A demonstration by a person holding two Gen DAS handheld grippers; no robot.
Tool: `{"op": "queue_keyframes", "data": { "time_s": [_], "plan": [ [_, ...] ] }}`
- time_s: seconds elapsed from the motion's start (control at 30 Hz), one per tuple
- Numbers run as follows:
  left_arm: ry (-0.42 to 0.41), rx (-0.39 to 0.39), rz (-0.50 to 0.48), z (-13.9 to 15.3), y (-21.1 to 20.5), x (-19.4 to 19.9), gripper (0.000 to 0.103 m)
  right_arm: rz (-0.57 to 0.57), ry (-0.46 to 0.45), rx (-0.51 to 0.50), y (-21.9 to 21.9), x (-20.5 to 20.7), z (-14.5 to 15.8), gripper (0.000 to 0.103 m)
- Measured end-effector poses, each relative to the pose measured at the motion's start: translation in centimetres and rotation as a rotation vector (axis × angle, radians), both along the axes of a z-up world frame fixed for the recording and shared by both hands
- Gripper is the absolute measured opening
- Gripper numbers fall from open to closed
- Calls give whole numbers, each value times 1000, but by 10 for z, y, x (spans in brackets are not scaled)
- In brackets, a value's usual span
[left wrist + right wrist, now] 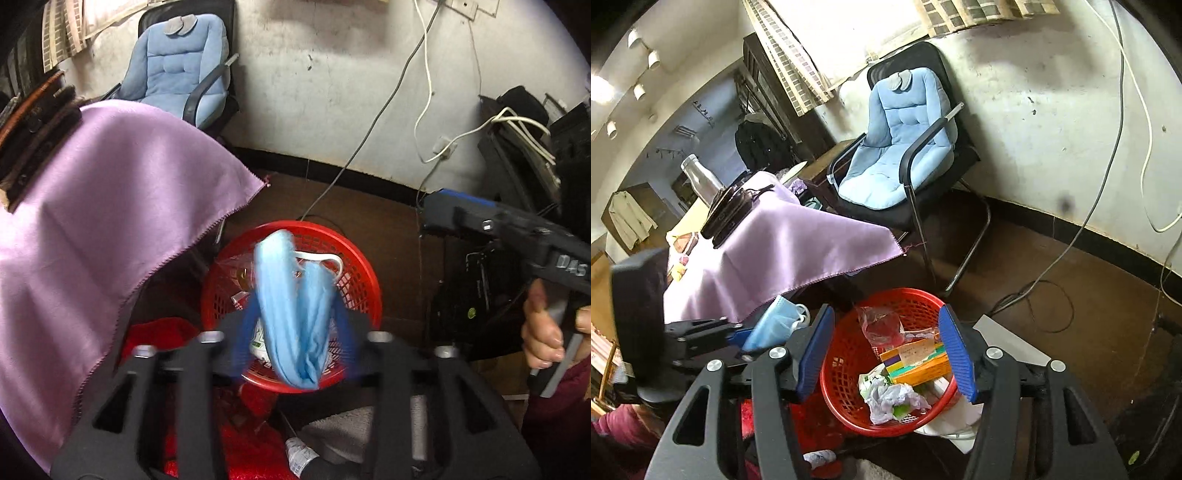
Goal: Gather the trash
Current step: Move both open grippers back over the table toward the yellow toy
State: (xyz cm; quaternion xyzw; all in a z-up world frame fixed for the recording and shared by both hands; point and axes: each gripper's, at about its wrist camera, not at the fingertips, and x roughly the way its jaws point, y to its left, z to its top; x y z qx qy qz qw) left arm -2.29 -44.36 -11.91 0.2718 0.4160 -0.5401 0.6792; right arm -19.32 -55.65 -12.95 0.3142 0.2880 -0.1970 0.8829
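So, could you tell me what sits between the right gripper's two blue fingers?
Nothing is gripped there. In the right wrist view, the right gripper stands open, and through the gap you see the red basket with its trash.

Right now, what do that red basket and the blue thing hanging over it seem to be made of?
The red basket looks like moulded plastic: glossy, with a regular open lattice wall. The blue face mask looks like soft, matte non-woven fabric, limp and pleated, with a white ear loop; the blur leaves its texture uncertain. It hangs between the left gripper's parted fingers.
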Motion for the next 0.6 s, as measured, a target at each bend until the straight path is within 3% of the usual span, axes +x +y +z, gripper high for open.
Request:
{"op": "queue_keyframes", "data": {
  "time_s": [0.03,0.07,0.23,0.43,0.6],
  "plan": [
    [-9,-1,5,0,1,0,72,1,-2,2,-3,0,0,58],
    [-24,-9,9,0,3,-2,81,3,-6,5,-2,0,1,58],
    [-75,-25,17,8,11,-9,89,0,-26,14,-1,-6,7,58],
    [-207,-73,49,31,29,-19,93,23,-44,-12,10,-2,20,60],
    [-238,-131,90,52,50,-15,94,56,-55,-57,26,6,39,65]
  ]
}}
